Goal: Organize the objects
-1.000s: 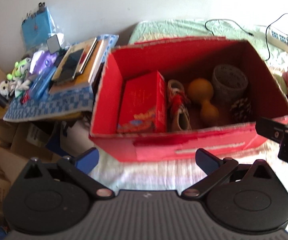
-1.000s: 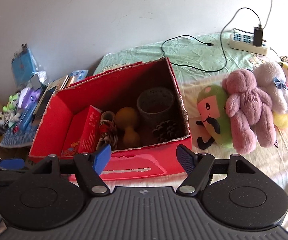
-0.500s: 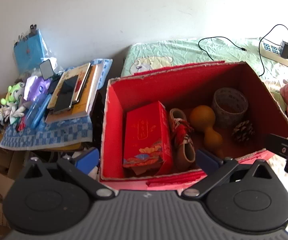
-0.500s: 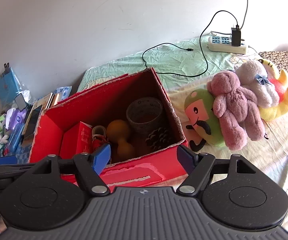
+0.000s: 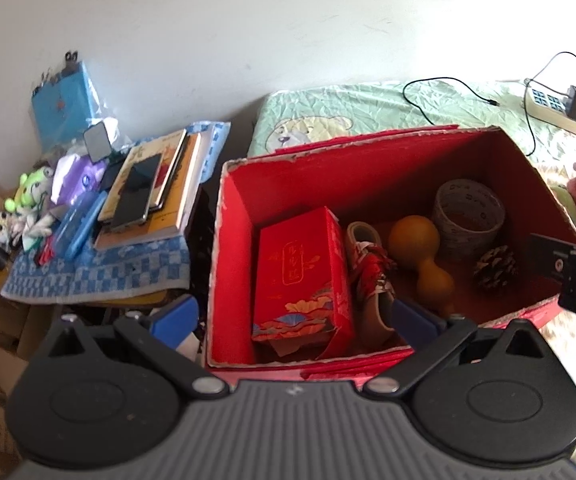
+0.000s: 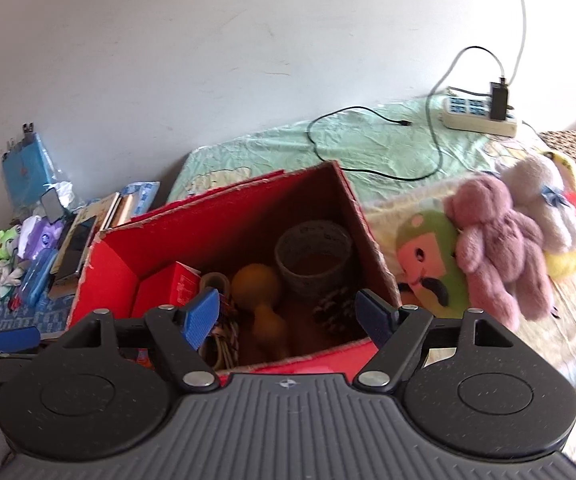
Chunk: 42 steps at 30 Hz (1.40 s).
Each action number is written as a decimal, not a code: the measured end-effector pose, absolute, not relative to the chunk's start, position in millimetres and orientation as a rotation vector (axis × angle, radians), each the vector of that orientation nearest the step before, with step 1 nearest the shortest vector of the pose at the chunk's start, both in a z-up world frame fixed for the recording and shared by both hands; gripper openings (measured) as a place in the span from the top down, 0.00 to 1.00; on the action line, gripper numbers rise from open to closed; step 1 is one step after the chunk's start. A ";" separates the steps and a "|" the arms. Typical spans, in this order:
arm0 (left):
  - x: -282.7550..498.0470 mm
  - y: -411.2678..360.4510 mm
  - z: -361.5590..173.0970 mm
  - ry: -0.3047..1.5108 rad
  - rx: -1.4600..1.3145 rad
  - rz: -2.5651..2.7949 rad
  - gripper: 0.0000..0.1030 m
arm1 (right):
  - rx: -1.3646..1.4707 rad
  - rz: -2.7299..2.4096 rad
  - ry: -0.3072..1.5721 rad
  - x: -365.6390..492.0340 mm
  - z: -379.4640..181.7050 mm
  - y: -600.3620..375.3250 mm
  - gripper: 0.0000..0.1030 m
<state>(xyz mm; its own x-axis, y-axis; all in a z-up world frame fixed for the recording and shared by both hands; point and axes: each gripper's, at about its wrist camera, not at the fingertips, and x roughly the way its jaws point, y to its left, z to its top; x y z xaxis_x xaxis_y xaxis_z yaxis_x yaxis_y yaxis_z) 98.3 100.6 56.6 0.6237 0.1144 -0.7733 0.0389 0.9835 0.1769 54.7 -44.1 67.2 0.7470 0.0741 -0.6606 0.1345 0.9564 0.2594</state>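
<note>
An open red cardboard box (image 5: 231, 264) (image 6: 107, 280) stands on the bed. Inside lie a red carton (image 5: 300, 272) (image 6: 175, 284), a small shoe (image 5: 372, 280), an orange gourd (image 5: 420, 252) (image 6: 259, 288), a grey woven cup (image 5: 468, 216) (image 6: 312, 256) and a pine cone (image 5: 496, 268) (image 6: 332, 308). My left gripper (image 5: 294, 318) hovers open above the box's near left edge, holding nothing. My right gripper (image 6: 288, 316) is open and empty over the box's near right part. Plush toys (image 6: 496, 236) lie on the bed right of the box.
A side table left of the bed has a blue checked cloth (image 5: 99, 272) carrying books (image 5: 155, 188), a phone and small toys. A power strip (image 6: 480, 114) with a black cable (image 6: 368, 140) lies on the green sheet behind the box. Cardboard boxes sit below the table.
Both grippers have moved forward and higher over the red box, so its inside shows more from above. Their fingers stay open. Nothing in the box has shifted.
</note>
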 end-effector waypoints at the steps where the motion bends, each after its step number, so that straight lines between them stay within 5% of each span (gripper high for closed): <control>1: 99.2 101.4 56.6 0.899 0.174 0.053 0.01 | 0.302 -0.020 0.726 57.1 68.1 -44.1 0.25; 42: 123.4 97.8 47.6 0.852 0.140 0.084 0.01 | 0.348 0.078 0.706 84.1 58.6 -50.3 0.26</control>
